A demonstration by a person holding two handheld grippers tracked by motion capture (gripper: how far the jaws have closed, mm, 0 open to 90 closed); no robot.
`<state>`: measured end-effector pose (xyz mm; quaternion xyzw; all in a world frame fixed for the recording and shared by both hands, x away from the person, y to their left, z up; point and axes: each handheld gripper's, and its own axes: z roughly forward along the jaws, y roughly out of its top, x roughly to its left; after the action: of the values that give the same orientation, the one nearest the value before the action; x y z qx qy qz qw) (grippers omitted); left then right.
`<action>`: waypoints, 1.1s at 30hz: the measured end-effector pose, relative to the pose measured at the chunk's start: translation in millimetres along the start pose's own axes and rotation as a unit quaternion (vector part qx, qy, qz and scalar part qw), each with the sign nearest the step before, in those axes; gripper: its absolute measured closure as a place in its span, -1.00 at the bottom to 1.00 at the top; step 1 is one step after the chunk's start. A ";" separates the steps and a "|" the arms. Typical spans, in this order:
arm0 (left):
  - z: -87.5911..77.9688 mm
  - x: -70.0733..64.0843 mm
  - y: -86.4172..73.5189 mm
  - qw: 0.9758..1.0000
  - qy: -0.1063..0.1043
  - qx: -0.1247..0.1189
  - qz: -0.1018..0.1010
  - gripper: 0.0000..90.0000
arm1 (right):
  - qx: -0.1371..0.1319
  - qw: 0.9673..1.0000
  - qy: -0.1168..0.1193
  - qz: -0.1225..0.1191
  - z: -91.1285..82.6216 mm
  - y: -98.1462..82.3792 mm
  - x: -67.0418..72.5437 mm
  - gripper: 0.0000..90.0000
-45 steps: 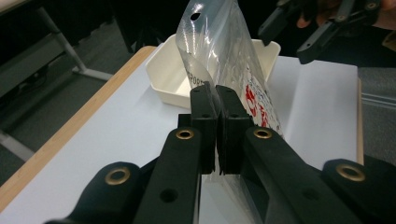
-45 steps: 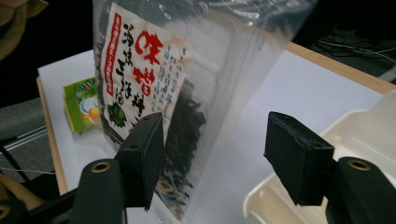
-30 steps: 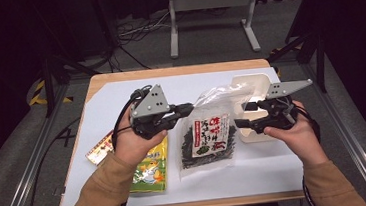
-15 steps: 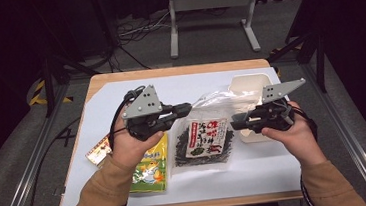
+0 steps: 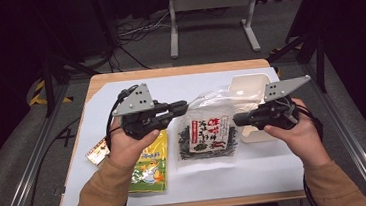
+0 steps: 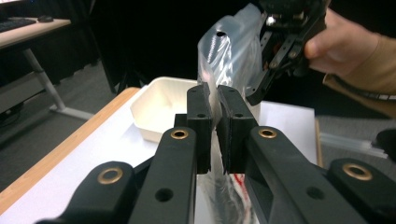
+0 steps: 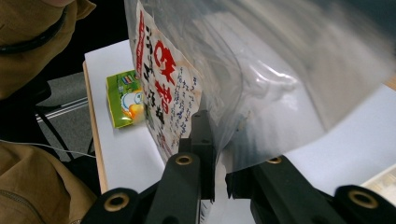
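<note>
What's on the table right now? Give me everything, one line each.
seaweed bag: one, clear with a red-lettered label, table centre, lifted by both grippers
cream tray: one, right rear
yellow-green packet: one, front left, flat
small snack packet: one, left edge
table: one, white top, wooden rim
left gripper: black, shut on the bag's left top edge
right gripper: black, just been closing, pinching the bag's right edge

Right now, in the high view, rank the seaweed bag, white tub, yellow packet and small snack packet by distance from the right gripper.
1. Seaweed bag, clamped in the right gripper.
2. White tub, just behind it.
3. Yellow packet, left of the bag.
4. Small snack packet, at the table's left edge.
</note>
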<state>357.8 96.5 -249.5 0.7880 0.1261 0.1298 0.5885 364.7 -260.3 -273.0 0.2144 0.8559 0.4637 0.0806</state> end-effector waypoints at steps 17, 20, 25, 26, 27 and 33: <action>-27.3 6.4 -28.1 0.998 0.043 -0.006 -0.049 -0.09 | -0.010 0.999 -0.036 0.012 -21.5 29.6 -8.1 0.88; -31.3 8.3 -36.7 0.997 0.048 0.000 -0.056 -0.10 | -0.013 0.999 -0.045 0.018 -27.5 35.1 -13.8 0.88; -34.6 11.7 -48.4 0.996 0.056 0.010 -0.068 -0.13 | -0.019 0.998 -0.057 0.024 -35.3 43.7 -21.1 0.87; -34.8 12.6 -51.3 0.996 0.057 0.012 -0.068 -0.14 | -0.019 0.998 -0.060 0.024 -36.8 45.5 -22.3 0.87; -34.7 12.6 -53.1 0.996 0.057 0.014 -0.072 -0.14 | -0.020 0.997 -0.065 0.025 -38.8 47.5 -23.8 0.87; -32.7 16.2 -66.7 0.994 0.055 0.026 -0.086 -0.17 | -0.024 0.996 -0.083 0.031 -47.8 53.6 -32.3 0.87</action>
<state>358.4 149.9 -303.7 0.7810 0.2293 0.1182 0.5687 393.1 -285.3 -204.0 0.2763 0.8277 0.4673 0.1417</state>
